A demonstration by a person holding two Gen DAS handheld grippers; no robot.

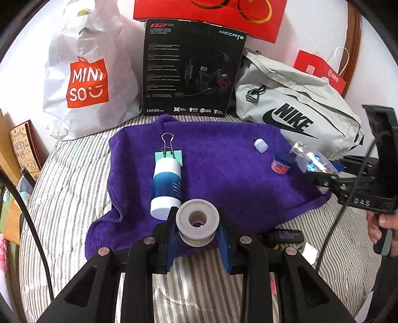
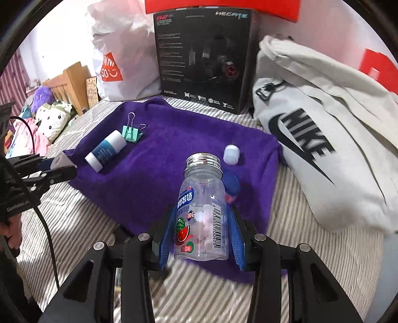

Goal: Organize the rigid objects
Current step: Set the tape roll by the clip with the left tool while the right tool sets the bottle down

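A striped bed sheet fills the scene, with one purple towel spread over it and a row of things standing along the wall behind: one white MINISO bag, one black headset box printed G2, HECATE and EDIFIER, one grey NIKE bag, and two red paper bags, the larger above the box and the smaller behind the NIKE bag.

Four small items lie loose on the towel: one blue-and-white tube lying on its side, one teal binder clip touching the tube's far end, one small white cap, and one small jar with a blue lid.

The left gripper is clamped on one grey spool, which sits between its blue fingers just at the near edge of the towel, close beside the tube's near end.

The right gripper is closed around one clear candy bottle with a silver threaded neck and no lid; the label shows a watermelon, Chinese characters and a barcode. The bottle points toward the white cap, with the blue-lidded jar just beside it on the right.

The right gripper's body reads DAS in the left wrist view.
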